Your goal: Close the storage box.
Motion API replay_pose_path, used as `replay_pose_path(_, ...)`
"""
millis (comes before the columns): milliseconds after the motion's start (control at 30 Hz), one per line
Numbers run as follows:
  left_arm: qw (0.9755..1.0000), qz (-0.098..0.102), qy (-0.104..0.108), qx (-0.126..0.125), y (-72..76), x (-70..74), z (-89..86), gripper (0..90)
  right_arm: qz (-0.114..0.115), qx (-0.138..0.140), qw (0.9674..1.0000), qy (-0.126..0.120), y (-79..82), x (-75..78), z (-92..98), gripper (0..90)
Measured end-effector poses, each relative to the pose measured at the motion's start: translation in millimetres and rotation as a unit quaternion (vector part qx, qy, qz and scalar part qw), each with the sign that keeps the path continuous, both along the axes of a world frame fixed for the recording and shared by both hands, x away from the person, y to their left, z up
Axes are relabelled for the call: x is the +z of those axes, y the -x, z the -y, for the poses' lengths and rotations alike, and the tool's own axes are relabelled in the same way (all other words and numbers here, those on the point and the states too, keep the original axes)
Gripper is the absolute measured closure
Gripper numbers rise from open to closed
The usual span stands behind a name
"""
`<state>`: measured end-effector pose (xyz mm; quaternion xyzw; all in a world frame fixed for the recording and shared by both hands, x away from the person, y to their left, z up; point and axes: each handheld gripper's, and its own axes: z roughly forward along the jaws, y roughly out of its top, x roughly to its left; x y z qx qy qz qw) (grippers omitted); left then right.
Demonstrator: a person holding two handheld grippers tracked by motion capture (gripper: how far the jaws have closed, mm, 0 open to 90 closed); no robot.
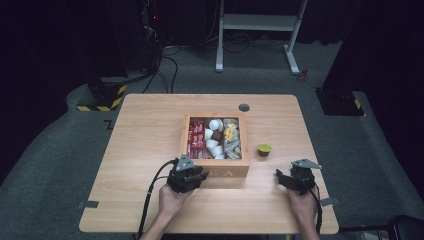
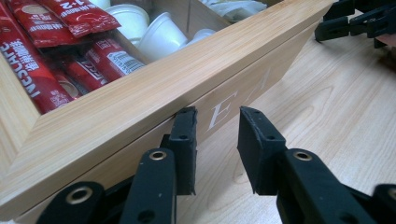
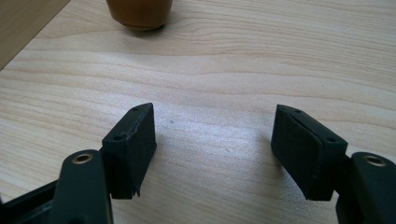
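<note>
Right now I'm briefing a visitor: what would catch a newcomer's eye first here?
The open wooden box at the table's middle, packed with red sachets on its left and white cups in the centre. Then a small yellow-topped capsule alone to its right, with open right tongs nearby.

Box (image 1: pixel 215 167) stands on tabletop (image 1: pixel 140 150), directly ahead of left tool (image 1: pixel 200 176). Sachets (image 1: pixel 196 137) and cups (image 1: pixel 214 135) lie inside. Capsule (image 1: pixel 264 149) sits ahead of right tool (image 1: pixel 281 179).

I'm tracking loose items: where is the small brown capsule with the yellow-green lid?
In the high view, the small brown capsule with the yellow-green lid stands on the wooden table, right of the wooden box, beyond the right gripper.
</note>
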<state>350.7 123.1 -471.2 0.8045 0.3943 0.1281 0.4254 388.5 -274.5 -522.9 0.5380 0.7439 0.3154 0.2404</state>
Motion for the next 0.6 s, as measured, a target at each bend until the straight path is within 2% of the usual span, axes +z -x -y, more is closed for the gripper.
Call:
replay_pose_path(267,0.9999,0.010,0.008,0.002,5.9,8.8,-6.9,60.8,0.000,0.000,1.0000,0.000,0.0,0.0,0.1,30.7)
replay_pose_path(600,0.9989,0.024,0.034,0.019,8.9,19.6,-19.8,55.6,0.000,0.000,1.0000,0.000,-0.1,0.0,0.1,30.7)
